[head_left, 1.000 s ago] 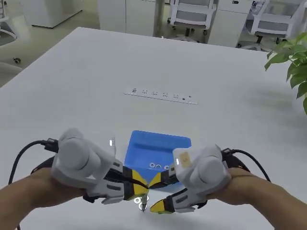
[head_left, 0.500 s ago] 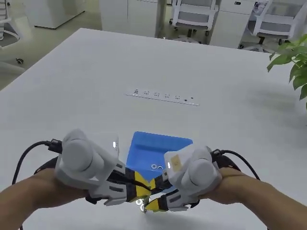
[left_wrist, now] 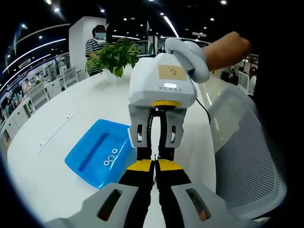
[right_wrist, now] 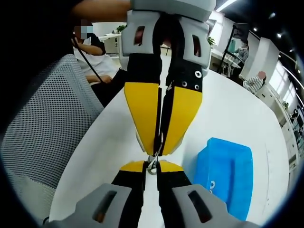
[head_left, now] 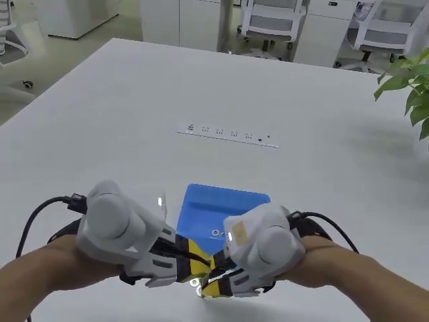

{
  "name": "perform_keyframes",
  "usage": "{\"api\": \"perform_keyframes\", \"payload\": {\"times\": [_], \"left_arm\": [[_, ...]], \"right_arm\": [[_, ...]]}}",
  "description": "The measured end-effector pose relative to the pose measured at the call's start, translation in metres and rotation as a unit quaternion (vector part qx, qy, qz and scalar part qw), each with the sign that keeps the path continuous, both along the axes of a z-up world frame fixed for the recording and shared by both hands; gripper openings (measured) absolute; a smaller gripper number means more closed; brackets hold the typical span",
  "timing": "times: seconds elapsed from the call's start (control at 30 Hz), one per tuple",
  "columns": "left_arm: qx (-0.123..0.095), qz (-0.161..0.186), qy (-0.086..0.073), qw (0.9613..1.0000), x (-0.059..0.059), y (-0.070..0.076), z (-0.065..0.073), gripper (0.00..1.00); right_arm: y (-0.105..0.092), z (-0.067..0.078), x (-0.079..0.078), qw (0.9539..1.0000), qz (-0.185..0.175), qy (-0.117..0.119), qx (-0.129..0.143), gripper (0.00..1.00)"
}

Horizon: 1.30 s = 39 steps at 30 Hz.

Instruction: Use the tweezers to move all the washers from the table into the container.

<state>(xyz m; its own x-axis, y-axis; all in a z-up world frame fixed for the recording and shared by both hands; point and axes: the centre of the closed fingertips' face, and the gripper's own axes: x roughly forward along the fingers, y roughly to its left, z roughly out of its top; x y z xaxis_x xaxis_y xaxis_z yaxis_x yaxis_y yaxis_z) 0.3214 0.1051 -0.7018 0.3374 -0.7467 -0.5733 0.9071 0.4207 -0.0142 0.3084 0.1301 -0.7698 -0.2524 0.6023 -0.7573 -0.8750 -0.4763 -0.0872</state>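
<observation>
- Head view: both grippers meet tip to tip at the near edge of the table (head_left: 201,87), just in front of the blue container (head_left: 228,201). A loose washer (head_left: 196,282) lies on the table between the tips. I judge the step in hand to be a pick-up, not yet a carry. A few washers (head_left: 218,233) already lie in the container.
- Left gripper view: the left gripper (left_wrist: 154,166) has its jaws drawn narrow, and the right gripper (left_wrist: 154,156) points back at it. Three washers sit in a short row on the container's floor, towards its near side.
- Right gripper view: the tweezers (right_wrist: 160,118) run as a thin metal strip clamped between the left gripper's yellow pads, with the ring of the washer at their tip. The right gripper's jaws stand narrow around that tip (whether they press the tines I cannot tell). Next probably calls for a firm pinch, a lift, then a short swing over the container's rim.
</observation>
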Motion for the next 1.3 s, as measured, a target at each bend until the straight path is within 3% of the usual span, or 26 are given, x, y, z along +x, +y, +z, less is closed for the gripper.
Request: {"api": "perform_keyframes", "payload": {"times": [0.83, 0.9, 1.3], "left_arm": [[0.002, -0.003, 0.002, 1.0, -0.001, -0.0022, 0.0012, 0.07], [-0.003, -0.003, 0.008, 1.0, -0.0021, -0.0024, 0.0024, 0.1], [-0.02, 0.014, 0.006, 0.9997, -0.0024, 0.007, 0.0061, 0.28]], "right_arm": [[-0.0025, 0.0007, -0.0007, 0.9997, -0.018, 0.013, -0.011, 0.07], [-0.0028, 0.0009, -0.0013, 0.9997, -0.017, 0.013, -0.012, 0.07], [-0.002, 0.008, -0.0019, 0.9998, -0.016, 0.007, -0.012, 0.07]]}}
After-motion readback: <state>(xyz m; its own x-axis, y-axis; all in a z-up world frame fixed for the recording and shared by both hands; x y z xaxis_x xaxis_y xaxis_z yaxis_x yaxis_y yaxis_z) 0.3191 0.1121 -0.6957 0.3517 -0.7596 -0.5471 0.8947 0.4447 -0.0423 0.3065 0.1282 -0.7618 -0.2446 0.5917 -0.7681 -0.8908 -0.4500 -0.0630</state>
